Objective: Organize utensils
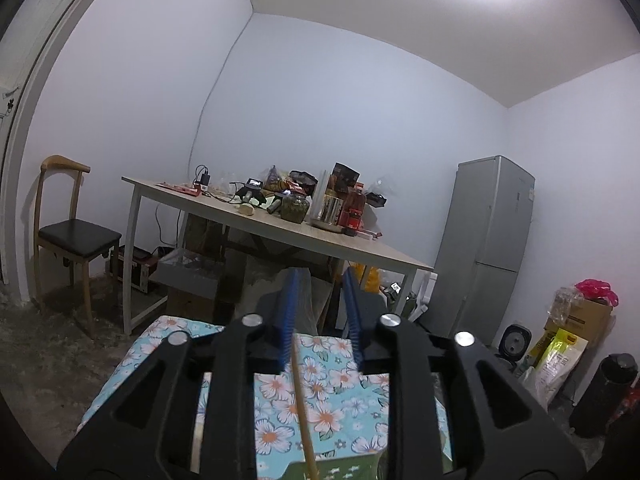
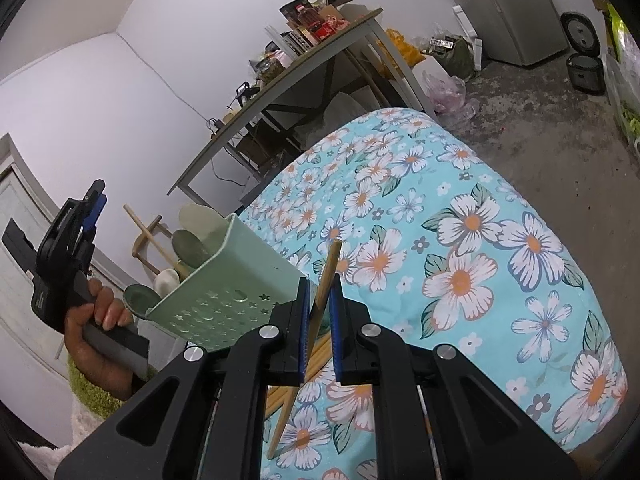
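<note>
In the right wrist view my right gripper (image 2: pixel 320 284) is shut on a wooden chopstick (image 2: pixel 329 268) that passes tilted between its blue pads. Several more chopsticks (image 2: pixel 316 356) lie under it on the floral cloth (image 2: pixel 460 240). A pale green utensil holder (image 2: pixel 232 280) stands to its left with spoons (image 2: pixel 188 246) and a wooden handle in it. A hand holds my left gripper (image 2: pixel 96 200) left of the holder. In the left wrist view my left gripper (image 1: pixel 321 276) is open. A thin wooden stick (image 1: pixel 302 400) runs down by its left pad toward the holder's green rim (image 1: pixel 340 466).
Beyond the floral cloth (image 1: pixel 340 380) stands a wooden table (image 1: pixel 360 246) crowded with jars and packets. A chair (image 1: pixel 76 236) is at the left wall and a grey fridge (image 1: pixel 492 240) at the right. A rice cooker (image 2: pixel 586 72), boxes and bags sit on the floor.
</note>
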